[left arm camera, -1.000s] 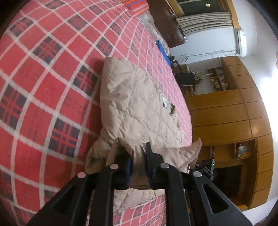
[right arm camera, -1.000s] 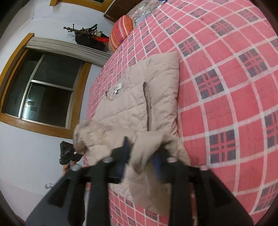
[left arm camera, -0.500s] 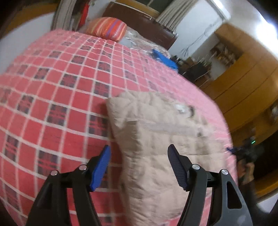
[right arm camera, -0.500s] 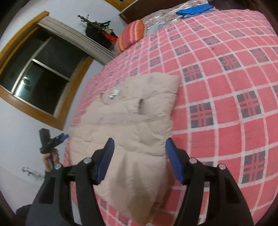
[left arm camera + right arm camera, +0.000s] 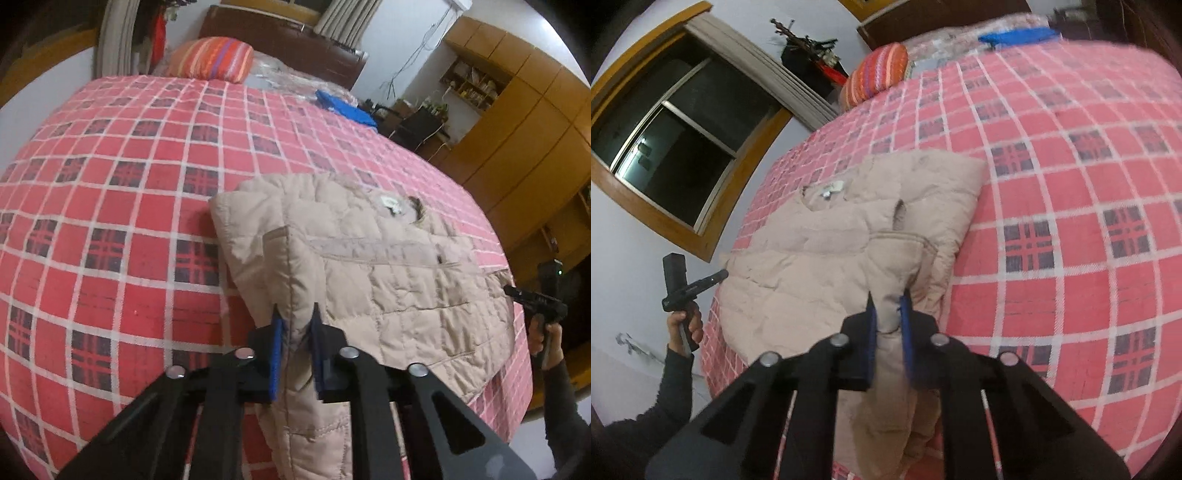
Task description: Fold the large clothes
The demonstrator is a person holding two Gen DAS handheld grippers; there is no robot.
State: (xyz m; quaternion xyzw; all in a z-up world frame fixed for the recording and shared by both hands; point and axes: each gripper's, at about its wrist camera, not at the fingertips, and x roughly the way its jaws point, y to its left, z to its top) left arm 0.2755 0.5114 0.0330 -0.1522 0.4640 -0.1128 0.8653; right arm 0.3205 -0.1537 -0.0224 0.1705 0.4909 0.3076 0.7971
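Quilted beige jacket (image 5: pixel 369 258) pinched by both hand-held grippers (image 5: pixel 297 332) (image 5: pixel 888 317); plaid bedspread (image 5: pixel 129 184).

Half a second ago both grippers hung wide open above the quilted beige jacket (image 5: pixel 388 266). Now the left gripper (image 5: pixel 297 325) has closed its blue pads on a raised fold at the jacket's near edge, and the right gripper (image 5: pixel 888 314) has pinched a fold too, though its view is somewhat blurred.
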